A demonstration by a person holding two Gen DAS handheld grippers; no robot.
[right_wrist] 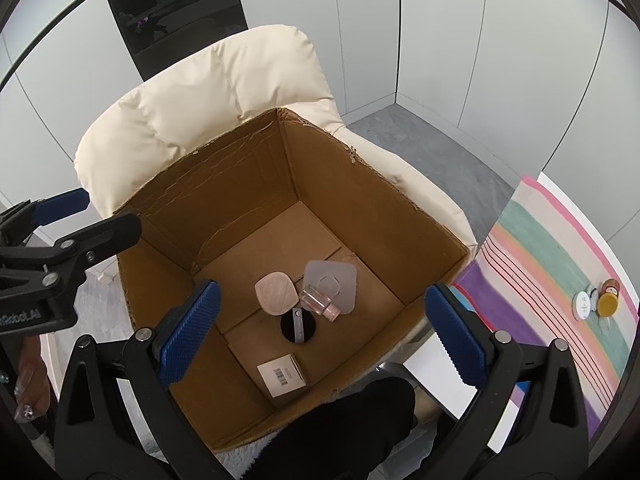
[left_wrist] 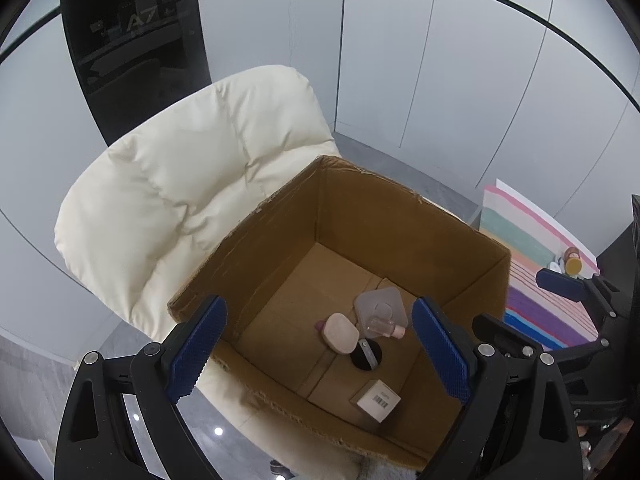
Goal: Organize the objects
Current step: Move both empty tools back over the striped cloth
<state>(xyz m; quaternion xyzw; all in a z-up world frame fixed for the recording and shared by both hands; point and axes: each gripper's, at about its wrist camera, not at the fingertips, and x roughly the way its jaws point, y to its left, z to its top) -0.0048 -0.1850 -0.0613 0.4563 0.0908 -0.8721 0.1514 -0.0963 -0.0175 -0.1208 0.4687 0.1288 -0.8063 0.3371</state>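
An open cardboard box (left_wrist: pixel 280 240) (right_wrist: pixel 400 216) sits on a cream padded chair. On its floor lie a pink compact (left_wrist: pixel 341 333) (right_wrist: pixel 277 293), a clear square lid (left_wrist: pixel 380 306) (right_wrist: pixel 332 282), a small clear bottle with a pink cap (left_wrist: pixel 386 326) (right_wrist: pixel 320 300), a black round item (left_wrist: pixel 366 356) (right_wrist: pixel 298 326) and a small white box with a barcode (left_wrist: pixel 378 400) (right_wrist: pixel 282 374). My left gripper (left_wrist: pixel 320 354) hovers above the box, open and empty. My right gripper (right_wrist: pixel 320 334) also hovers above the box, open and empty.
The cream chair (left_wrist: pixel 180 184) (right_wrist: pixel 208 92) stands behind the box. A striped cloth (left_wrist: pixel 536 288) (right_wrist: pixel 560 264) lies to the right with a yellow-capped jar (left_wrist: pixel 573 264) (right_wrist: pixel 607 304) and a white round item (right_wrist: pixel 582 305). White wall panels stand behind.
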